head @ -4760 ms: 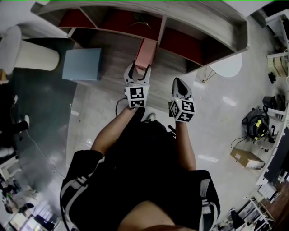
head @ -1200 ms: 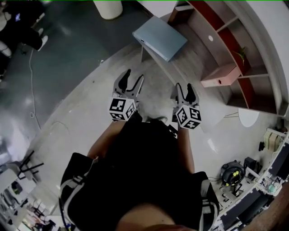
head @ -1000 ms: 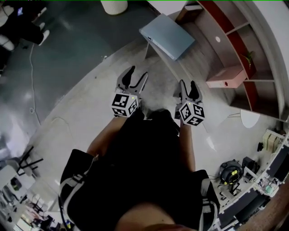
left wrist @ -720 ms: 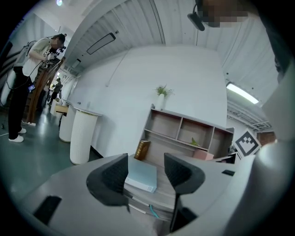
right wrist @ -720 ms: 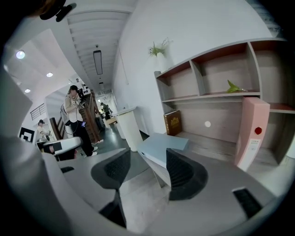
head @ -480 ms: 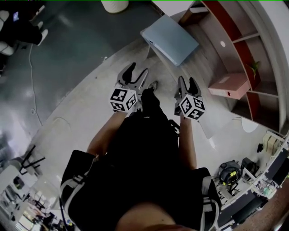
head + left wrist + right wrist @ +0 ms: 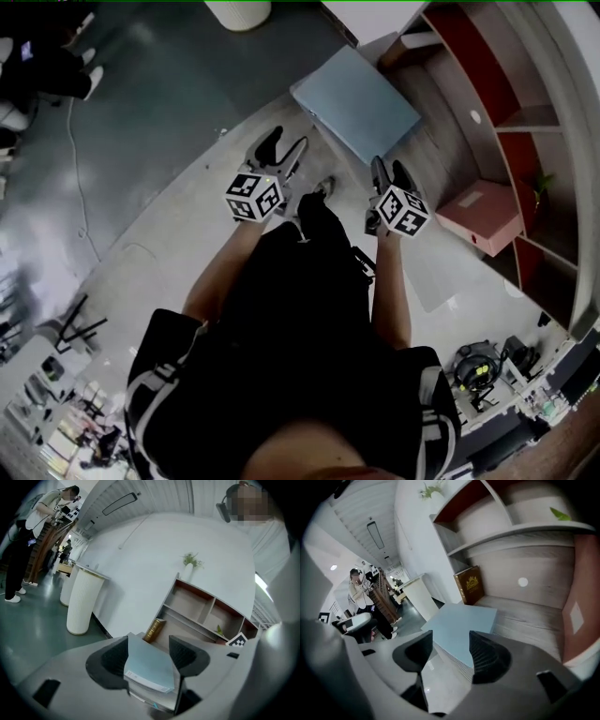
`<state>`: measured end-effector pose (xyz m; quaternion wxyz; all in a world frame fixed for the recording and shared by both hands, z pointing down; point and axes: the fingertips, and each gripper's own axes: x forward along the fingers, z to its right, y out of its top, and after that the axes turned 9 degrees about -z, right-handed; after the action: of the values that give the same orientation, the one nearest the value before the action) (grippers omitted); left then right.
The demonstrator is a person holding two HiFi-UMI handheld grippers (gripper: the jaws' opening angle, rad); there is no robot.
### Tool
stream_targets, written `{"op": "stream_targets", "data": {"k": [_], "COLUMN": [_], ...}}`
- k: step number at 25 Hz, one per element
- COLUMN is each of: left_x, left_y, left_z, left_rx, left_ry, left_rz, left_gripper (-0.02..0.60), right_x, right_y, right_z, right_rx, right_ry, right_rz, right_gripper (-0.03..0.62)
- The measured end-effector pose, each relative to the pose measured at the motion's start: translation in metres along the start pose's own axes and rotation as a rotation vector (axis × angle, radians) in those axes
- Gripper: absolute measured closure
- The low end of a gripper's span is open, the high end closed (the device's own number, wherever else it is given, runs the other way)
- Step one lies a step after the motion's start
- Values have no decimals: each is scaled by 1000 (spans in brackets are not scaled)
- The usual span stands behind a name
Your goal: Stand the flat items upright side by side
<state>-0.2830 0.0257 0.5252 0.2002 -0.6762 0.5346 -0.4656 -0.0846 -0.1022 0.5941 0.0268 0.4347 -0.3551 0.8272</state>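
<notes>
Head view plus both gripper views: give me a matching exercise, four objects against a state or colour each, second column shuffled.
Things:
1 blue box
2 pink box
3 book
4 ribbed cylinder

States:
A brown, gold emblem
B lying flat on the wooden ledge
C white, standing on the floor
D standing on edge at the shelf

Pairs: 1-B, 2-D, 3-A, 4-C

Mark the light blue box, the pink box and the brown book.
light blue box (image 7: 358, 101), head view, middle of its top face.
pink box (image 7: 483, 217), head view, middle of its broad face.
brown book (image 7: 469, 584), right gripper view, front cover.
</notes>
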Motion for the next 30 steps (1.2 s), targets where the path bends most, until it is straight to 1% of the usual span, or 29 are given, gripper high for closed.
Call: {"op": "stream_targets", "data": {"k": [4, 6, 10, 15, 20, 23, 30], "left_x": [17, 24, 43, 73, 106, 119, 142], "left_y": [14, 19, 14, 0, -23, -31, -48], "left_z": [-15, -24, -47, -73, -108, -124, -163], "left_rx": [3, -32, -79, -102, -177, -205, -256], "left_ry": [43, 53, 58, 64, 51, 42, 44], "left_rz": [14, 15, -26, -74, -154, -180, -244], "left_gripper": [318, 318, 310, 307, 290, 287, 279], "right_x": [38, 51, 78, 109, 130, 136, 144], "right_y": [4, 3, -11, -27, -30, -33, -31], "right_z": [31, 44, 64, 83, 84, 88, 79], "right_rx": [56, 79, 137, 182, 250, 264, 281], "right_ry": [-5, -21, -48, -68, -73, -94, -28], "right_rz": [-87, -116, -177, -249, -290, -320, -382], "right_gripper": [315, 306, 306, 303, 301, 303, 299]}}
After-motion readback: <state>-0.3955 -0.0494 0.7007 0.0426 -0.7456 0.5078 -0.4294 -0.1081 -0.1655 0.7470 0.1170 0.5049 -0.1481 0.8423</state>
